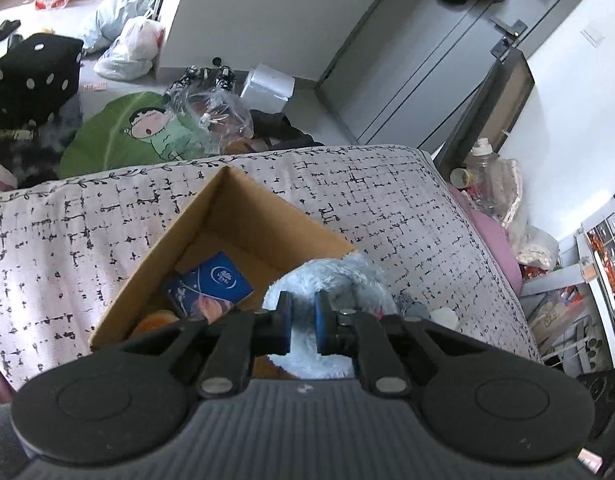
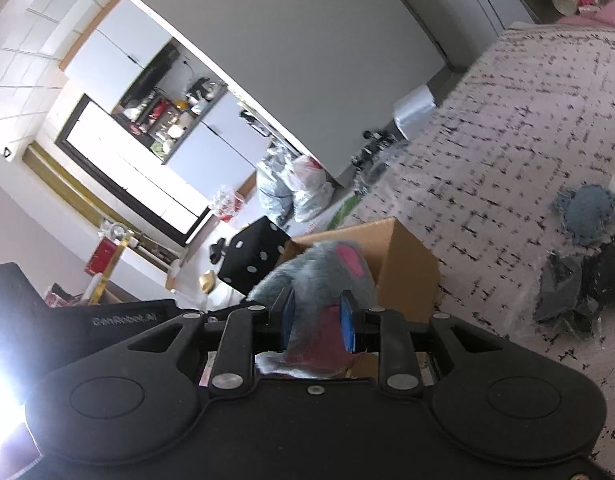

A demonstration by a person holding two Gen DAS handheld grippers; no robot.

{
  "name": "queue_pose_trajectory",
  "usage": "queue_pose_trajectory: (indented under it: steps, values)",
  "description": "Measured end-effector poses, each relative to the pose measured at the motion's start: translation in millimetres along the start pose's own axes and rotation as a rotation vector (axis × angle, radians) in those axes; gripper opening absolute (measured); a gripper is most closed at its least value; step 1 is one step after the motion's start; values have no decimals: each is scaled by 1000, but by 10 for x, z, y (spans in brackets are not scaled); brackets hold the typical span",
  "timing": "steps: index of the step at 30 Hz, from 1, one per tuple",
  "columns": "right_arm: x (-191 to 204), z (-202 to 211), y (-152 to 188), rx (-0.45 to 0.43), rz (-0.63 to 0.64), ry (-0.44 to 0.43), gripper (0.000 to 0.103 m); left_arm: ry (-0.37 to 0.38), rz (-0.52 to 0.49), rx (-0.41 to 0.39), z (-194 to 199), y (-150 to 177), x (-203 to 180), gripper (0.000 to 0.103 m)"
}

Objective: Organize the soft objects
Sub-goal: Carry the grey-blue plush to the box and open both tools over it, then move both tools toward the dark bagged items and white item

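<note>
Both grippers [image 1: 303, 322] [image 2: 317, 320] clamp plush [image 1: 339, 280] over box [image 1: 211, 220].

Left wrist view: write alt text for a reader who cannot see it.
The left gripper pinches a pale blue plush toy at the edge of an open cardboard box on a patterned bedspread. A dark blue packet lies inside the box.
</note>
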State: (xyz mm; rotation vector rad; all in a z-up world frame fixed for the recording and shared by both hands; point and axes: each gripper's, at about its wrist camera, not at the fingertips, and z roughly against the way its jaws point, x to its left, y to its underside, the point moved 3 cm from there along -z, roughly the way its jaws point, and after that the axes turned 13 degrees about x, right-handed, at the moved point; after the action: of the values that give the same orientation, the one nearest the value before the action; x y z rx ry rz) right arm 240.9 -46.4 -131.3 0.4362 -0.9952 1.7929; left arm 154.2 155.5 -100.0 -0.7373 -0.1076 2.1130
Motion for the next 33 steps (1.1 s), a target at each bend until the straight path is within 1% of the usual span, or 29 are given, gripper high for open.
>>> queue_pose_trajectory:
  steps: [5,7,13,15,18,19,20,21,22,23,24,26,27,28,29,30,31,32,33]
  values:
    - [19,26,12,4,10,15,30,-10,2,14,-48,-16,39,10]
    - [9,35,28,10,5,17,30,-26,3,14,-46,-12,65,10]
    - [9,27,74,34,4,66,30,-45,27,34,-23,69,169,10]
    - [16,55,83,47,-7,101,30,-33,38,46,0,103,207,10]
    - [35,171,90,69,-59,197,31,-18,52,27,92,142,235,15]
    - [48,226,85,71,-76,221,36,-17,52,24,114,141,230,15]
    - [73,298,68,67,-98,244,49,-12,52,24,136,137,225,18]
    - [103,364,31,58,-117,262,57,-4,52,24,161,132,216,20]
    - [152,444,-4,38,-129,272,64,1,51,24,183,126,210,26]
    - [217,532,-48,14,-135,272,68,4,47,22,208,118,199,34]
    - [267,598,-91,2,-149,272,71,1,41,18,241,104,181,38]
    - [364,721,-170,-11,-198,285,85,-15,22,14,310,81,130,54]
    - [416,796,-222,-31,-207,290,88,-24,9,7,360,67,97,56]
    - [463,855,-259,-50,-204,296,94,-28,2,-8,416,62,70,60]
    - [492,899,-277,-69,-193,303,98,-29,-4,-26,473,57,39,66]
    - [517,943,-300,-86,-178,314,98,-30,-13,-46,530,49,-2,71]
    - [495,961,-310,-93,-172,324,98,-32,-21,-60,569,46,-39,78]
    - [456,976,-311,-95,-172,330,98,-35,-32,-67,597,46,-79,82]
    - [395,999,-299,-96,-175,330,98,-37,-44,-67,615,34,-124,82]
